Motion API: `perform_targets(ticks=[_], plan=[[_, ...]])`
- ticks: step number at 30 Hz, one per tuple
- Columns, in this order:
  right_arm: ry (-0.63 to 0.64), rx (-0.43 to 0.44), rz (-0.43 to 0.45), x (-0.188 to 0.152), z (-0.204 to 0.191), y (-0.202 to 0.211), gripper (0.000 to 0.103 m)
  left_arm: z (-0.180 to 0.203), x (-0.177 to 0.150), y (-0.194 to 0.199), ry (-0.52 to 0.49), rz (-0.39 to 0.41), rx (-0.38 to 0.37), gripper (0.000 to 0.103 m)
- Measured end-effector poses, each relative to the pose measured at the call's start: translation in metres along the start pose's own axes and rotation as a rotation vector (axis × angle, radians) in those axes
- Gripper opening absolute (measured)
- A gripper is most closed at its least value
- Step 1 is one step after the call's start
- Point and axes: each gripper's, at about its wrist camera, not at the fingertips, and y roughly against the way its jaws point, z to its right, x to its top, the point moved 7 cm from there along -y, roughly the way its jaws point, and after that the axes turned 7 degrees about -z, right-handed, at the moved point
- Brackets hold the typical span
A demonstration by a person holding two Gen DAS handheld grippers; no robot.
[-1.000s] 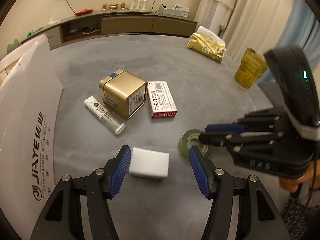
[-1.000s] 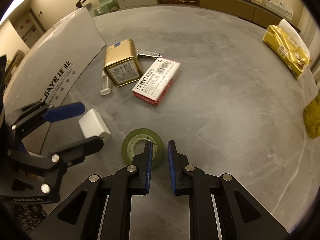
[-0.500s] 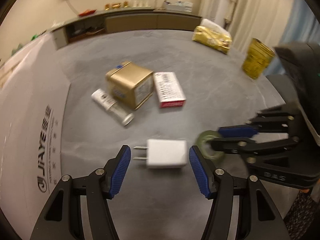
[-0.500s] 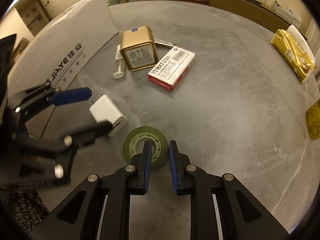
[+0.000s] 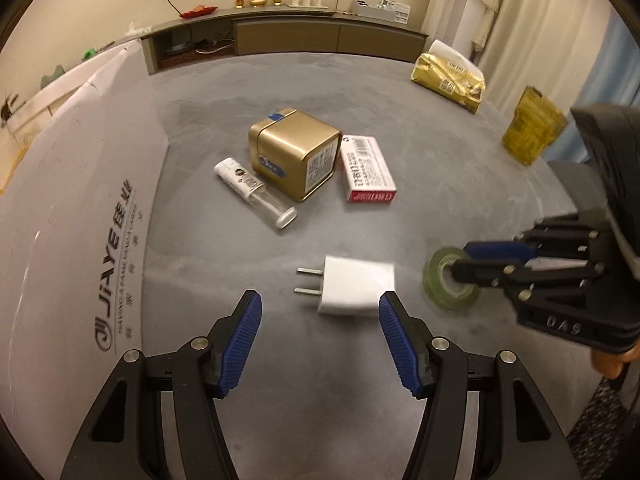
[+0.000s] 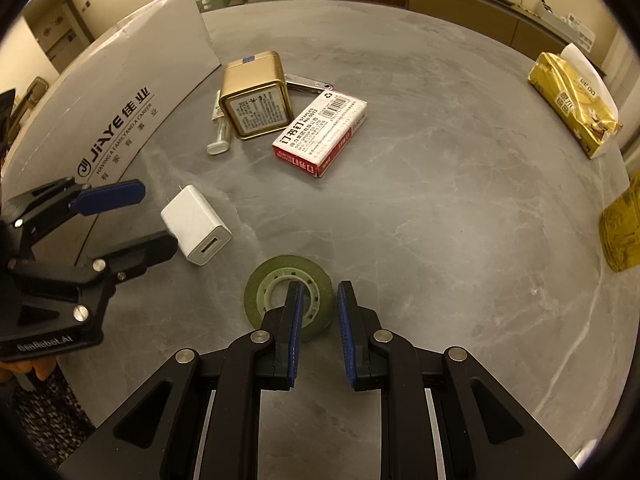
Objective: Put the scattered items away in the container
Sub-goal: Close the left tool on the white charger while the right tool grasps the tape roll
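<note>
The white charger (image 5: 356, 290) is lying flat on the grey table (image 5: 440, 152), its two prongs pointing toward the white cardboard box (image 5: 80, 216) that is standing along the table's left edge (the print on its side reads JIAYE). The left gripper (image 5: 320, 320) is sitting low over the table with its blue-padded fingers (image 5: 242, 340) spread wide; the right pad is just beside the charger's near corner, the left pad is well apart from it, and nothing is being held.

Just to the right of the charger, the green tape roll (image 6: 290, 294) is lying flat on the table. The right gripper (image 6: 318, 332) is reaching over it with its fingers parted only narrowly; one finger is sitting over the roll's hollow core and the other outside its rim, so the wall of the roll is lying between them, though whether the pads are pressing it cannot be told.

Farther back, the gold tin (image 5: 296, 152) is standing near the middle of the table, with a clear tube (image 5: 256, 192) lying against its left side and a red-and-white staples box (image 5: 368, 170) just beside its right. A gold tissue pack (image 6: 572, 100) is resting near the far right edge.
</note>
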Motion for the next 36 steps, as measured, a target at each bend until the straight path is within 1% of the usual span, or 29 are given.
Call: perform_targets(ticks=[2,5,6,8,10,11,13,15,18,22,23,27,30,32,34,36], plan=[[-0.004,0.001,0.000,0.001,-0.002,0.000,0.020,-0.002,0.000,-0.003,0.009,-0.010,0.000,0.062],[-0.009,0.004,-0.001,-0.002,-0.006,0.003,0.020,-0.011,0.000,-0.012,0.027,-0.035,0.038,0.062],[-0.009,0.005,0.001,0.002,-0.004,0.000,0.020,-0.015,0.002,-0.018,0.038,-0.038,0.052,0.062],[-0.008,0.024,0.003,0.003,-0.006,-0.001,0.020,-0.021,0.011,-0.023,0.064,-0.019,0.098,0.062],[-0.011,0.053,0.003,0.010,-0.007,-0.004,0.020,-0.025,0.016,-0.022,0.096,-0.005,0.092,0.062],[-0.010,0.059,0.006,0.010,-0.007,-0.004,0.021,-0.025,0.015,-0.019,0.110,0.005,0.081,0.062],[-0.005,0.064,0.020,0.009,-0.009,0.000,0.023,-0.019,0.014,-0.007,0.125,0.034,0.019,0.062],[-0.015,0.078,0.030,0.009,-0.008,0.003,0.030,-0.011,0.014,0.006,0.125,0.075,-0.029,0.062],[-0.021,0.090,0.038,0.011,-0.009,0.004,0.035,0.001,0.018,0.014,0.130,0.098,-0.103,0.062],[-0.014,0.085,0.032,0.007,-0.011,0.001,0.038,0.016,0.030,0.002,0.171,0.057,-0.182,0.063],[-0.012,0.078,0.030,0.006,-0.011,0.001,0.038,0.020,0.033,-0.002,0.170,0.050,-0.169,0.063],[0.005,0.065,0.029,0.005,-0.014,-0.002,0.039,0.025,0.034,-0.019,0.118,0.021,-0.034,0.063],[0.027,0.050,0.034,0.003,-0.016,0.000,0.040,0.018,0.026,-0.022,0.099,0.007,0.016,0.062],[0.039,0.042,0.041,0.004,-0.018,0.002,0.042,0.008,0.021,-0.019,0.129,0.007,0.021,0.062],[0.051,0.043,0.045,0.004,-0.021,0.002,0.044,0.001,0.019,-0.015,0.169,0.018,0.005,0.062],[0.059,0.045,0.049,0.004,-0.023,0.000,0.046,0.001,0.022,-0.010,0.199,0.042,-0.042,0.062]])
